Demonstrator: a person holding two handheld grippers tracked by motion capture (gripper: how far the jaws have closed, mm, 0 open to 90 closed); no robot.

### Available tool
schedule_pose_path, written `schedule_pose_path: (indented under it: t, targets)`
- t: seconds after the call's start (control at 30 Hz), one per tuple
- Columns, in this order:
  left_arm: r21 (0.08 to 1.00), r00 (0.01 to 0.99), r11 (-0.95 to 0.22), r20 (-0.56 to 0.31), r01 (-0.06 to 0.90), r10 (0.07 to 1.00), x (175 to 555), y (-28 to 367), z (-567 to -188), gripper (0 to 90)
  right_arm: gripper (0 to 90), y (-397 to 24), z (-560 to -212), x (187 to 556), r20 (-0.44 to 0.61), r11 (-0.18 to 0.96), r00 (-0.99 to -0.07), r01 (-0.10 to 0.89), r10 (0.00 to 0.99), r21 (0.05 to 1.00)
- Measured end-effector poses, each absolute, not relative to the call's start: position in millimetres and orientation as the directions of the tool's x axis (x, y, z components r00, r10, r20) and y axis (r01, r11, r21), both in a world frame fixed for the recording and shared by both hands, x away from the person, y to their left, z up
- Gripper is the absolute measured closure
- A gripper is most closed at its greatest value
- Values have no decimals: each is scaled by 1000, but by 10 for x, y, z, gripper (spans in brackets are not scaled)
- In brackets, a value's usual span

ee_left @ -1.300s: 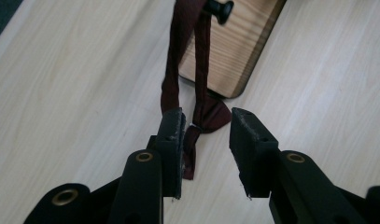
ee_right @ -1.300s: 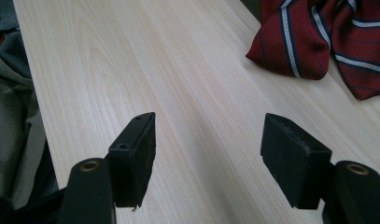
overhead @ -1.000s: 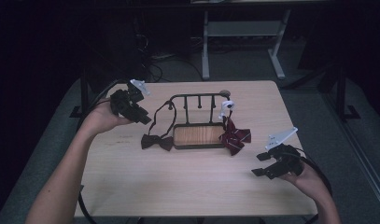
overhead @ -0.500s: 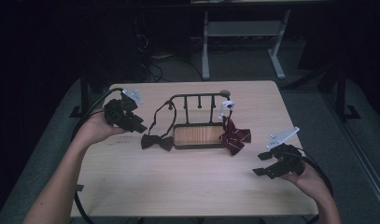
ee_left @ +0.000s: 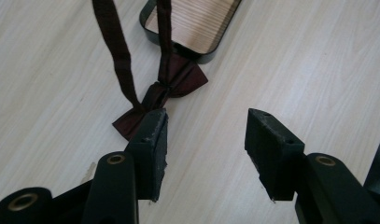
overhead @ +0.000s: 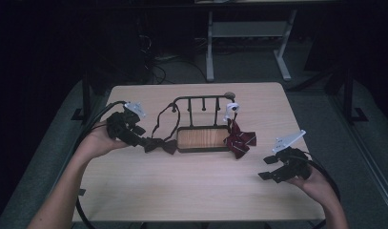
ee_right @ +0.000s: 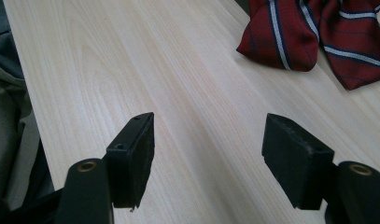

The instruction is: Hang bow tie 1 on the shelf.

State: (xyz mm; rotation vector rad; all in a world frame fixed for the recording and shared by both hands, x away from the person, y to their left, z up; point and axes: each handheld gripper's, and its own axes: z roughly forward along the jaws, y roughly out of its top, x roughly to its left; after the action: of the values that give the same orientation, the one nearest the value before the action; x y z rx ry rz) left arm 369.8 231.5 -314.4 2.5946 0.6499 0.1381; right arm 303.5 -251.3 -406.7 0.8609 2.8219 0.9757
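- High view: The rack (overhead: 203,125) stands in the middle of the table (overhead: 191,191). A dark bow tie (overhead: 160,145) lies flat on the table, just to the left of the rack, and its strap (overhead: 167,119) loops up to the rack's bar. The left gripper (overhead: 140,140) is right at the left tip of the bow tie. A red striped bow tie (overhead: 239,139) hangs at the right end of the rack. The right gripper (overhead: 268,174) rests well apart from the rack, near the table's right corner.
- Left gripper view: The left gripper (ee_left: 206,144) has just been opening its jaws. Nothing is between them but bare table. One jaw sits just at the wing of the dark bow tie (ee_left: 162,95). The bow tie looks soft, light and floppy. The knot in its middle is likely the best spot to pinch.
- Right gripper view: The right gripper (ee_right: 208,158) is wide open and holds nothing. The red striped bow tie (ee_right: 318,32) lies farther off.
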Motion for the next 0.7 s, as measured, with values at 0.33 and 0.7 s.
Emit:
schedule_pose_path:
  t: [0.33, 0.7]
  targets:
    - [473, 879, -769, -22, 429, 476, 3597, 2336, -3265, 405, 341, -2527, -4080, 3037, 143, 650, -846, 492, 514, 579]
    - [480, 875, -762, -23, 434, 484, 3521, 2359, -3407, 316, 341, -2529, -4089, 3037, 142, 652, -846, 493, 514, 576]
